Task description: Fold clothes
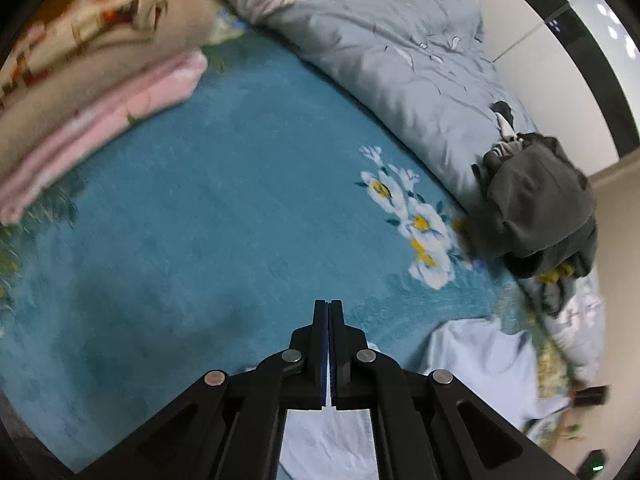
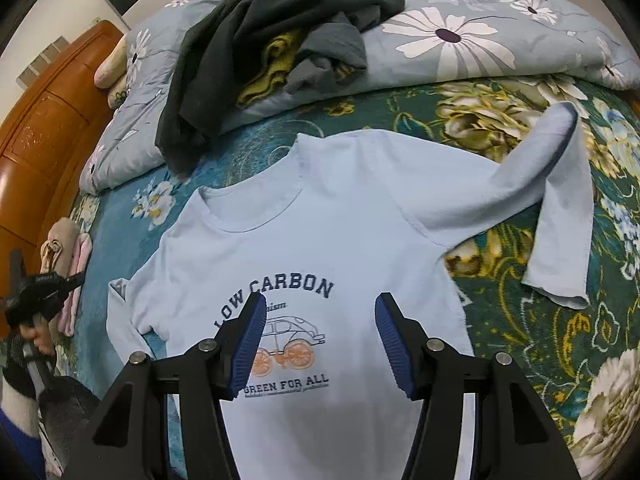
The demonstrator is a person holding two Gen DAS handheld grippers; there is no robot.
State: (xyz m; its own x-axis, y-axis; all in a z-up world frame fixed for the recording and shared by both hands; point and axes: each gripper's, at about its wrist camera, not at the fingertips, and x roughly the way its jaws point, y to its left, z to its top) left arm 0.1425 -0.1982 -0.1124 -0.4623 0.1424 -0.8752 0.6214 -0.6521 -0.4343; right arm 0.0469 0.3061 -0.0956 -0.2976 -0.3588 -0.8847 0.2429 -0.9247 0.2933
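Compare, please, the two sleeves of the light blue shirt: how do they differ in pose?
The right-hand sleeve lies stretched outward with its cuff bent down, in full view; the left-hand sleeve is tucked in beside the body, mostly hidden. Both belong to the light blue shirt lying chest-up on the blanket.

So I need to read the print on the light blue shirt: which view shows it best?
The right wrist view: the light blue shirt lies spread face up, its lettering and car graphic legible. The left wrist view shows only plain folds of it, plus cloth pinched in the left tongs.
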